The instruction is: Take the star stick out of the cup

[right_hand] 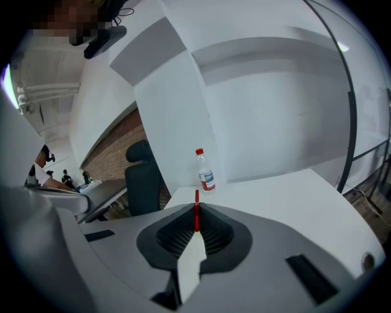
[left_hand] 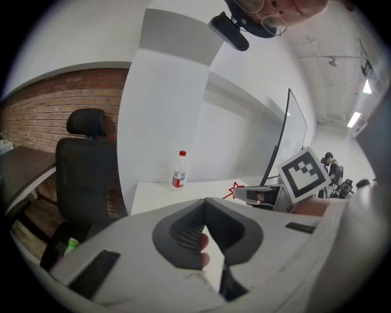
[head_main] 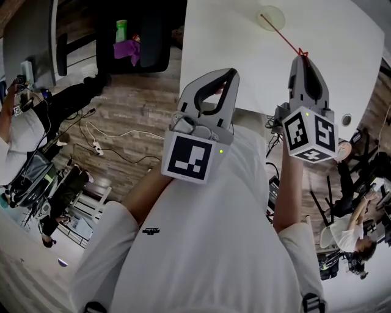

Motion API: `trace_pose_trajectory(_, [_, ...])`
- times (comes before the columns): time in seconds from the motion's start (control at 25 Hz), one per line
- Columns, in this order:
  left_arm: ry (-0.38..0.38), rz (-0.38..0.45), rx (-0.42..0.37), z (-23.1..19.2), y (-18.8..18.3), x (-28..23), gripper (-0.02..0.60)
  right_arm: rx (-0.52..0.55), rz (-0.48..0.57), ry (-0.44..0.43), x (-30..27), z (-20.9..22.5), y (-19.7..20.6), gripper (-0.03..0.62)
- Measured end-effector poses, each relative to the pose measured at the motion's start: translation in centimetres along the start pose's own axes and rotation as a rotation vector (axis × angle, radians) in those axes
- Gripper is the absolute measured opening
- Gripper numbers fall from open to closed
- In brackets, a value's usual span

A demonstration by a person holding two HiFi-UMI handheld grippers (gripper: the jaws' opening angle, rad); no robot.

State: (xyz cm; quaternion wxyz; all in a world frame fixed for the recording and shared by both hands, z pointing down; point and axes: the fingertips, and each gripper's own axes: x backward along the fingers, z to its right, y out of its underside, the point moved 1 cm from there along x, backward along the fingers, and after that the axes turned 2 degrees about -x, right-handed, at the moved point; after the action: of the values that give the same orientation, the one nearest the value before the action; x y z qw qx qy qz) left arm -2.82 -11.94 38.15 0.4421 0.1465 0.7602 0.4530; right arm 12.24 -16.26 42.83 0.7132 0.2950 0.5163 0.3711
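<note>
A clear cup (head_main: 273, 16) stands on the white table (head_main: 232, 43), seen from straight above. A thin red star stick (head_main: 282, 36) slants from the cup's mouth down to my right gripper (head_main: 302, 56), which is shut on it near its star end. The right gripper view shows the red stick (right_hand: 196, 214) pinched upright between the jaw tips (right_hand: 196, 208). From the left gripper view, the red star (left_hand: 235, 191) pokes out at the right gripper's tip. My left gripper (head_main: 231, 72) hovers over the table's near edge, shut, with nothing in it (left_hand: 205, 202). Whether the stick's far end still touches the cup is unclear.
A plastic water bottle (right_hand: 205, 171) with a red cap stands at the table's far end by the white wall. A black office chair (left_hand: 85, 165) sits beside the table. Cables lie on the wooden floor (head_main: 122, 131) to my left. People sit at desks on both sides.
</note>
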Motion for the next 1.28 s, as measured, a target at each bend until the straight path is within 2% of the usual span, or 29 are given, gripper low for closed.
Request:
trace_pose_trajectory(0.56, [-0.031, 0.089, -0.038, -1.0, -2.0, 3.2, 0.006, 0.047, 0.111, -0.014, 6.3, -1.8, -2.1, 0.019])
trace_pose_trajectory(0.76, [-0.039, 0.182, -0.09, -1.0, -3.2, 4.1, 0.006, 0.065, 0.148, -0.017, 8.9, -2.0, -3.1, 0.019])
trace_pose_trajectory(1.28, [-0.086, 0.242, -0.119, -0.6, -4.1, 7.4, 0.006, 0.118, 0.298, 0.029, 17.9, -1.7, -6.0, 0.018])
